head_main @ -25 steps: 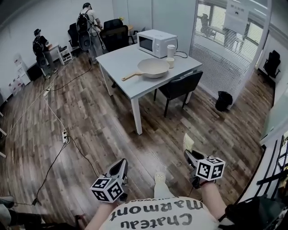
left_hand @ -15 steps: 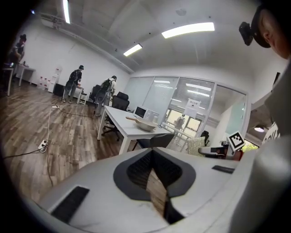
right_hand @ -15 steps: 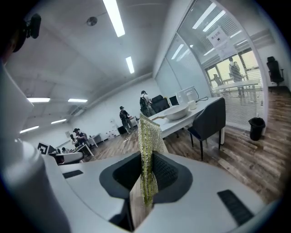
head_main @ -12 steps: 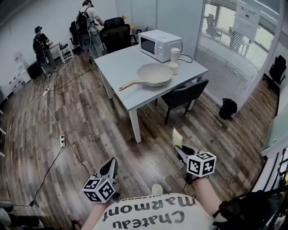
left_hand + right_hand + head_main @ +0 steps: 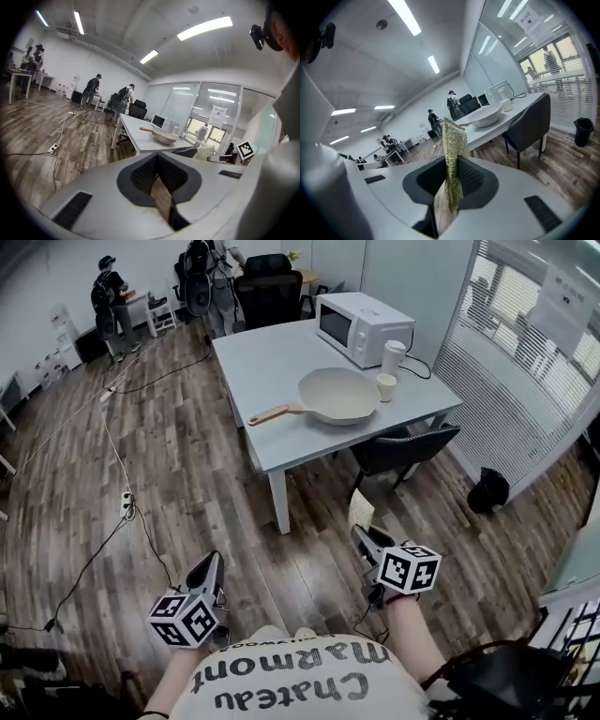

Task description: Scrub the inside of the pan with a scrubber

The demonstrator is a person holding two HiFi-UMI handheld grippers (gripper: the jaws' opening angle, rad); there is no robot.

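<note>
1. A cable (image 5: pixel 111 451) trails over the floor at 10 o'clock. I judge my approach should stay right of it.
2. The left gripper (image 5: pixel 211 568), at 7 o'clock, has its jaws pressed together on nothing. I would spread them to steady the handle (image 5: pixel 267 415).
3. The pan (image 5: pixel 337 396) sits on the table (image 5: pixel 262 357) at 12 o'clock, well apart from both grippers, handle pointing to 8 o'clock. A cup (image 5: pixel 386 386) stands just beside its rim, so strokes should stay inside the wall.
4. The right gripper (image 5: pixel 367 542), at 5 o'clock, pinches the scrubber (image 5: pixel 359 512) upright. I would lay its flat face on the pan's floor.
5. A chair (image 5: pixel 403 448) at 2 o'clock blocks that edge. The table's near-left corner has open floor.
</note>
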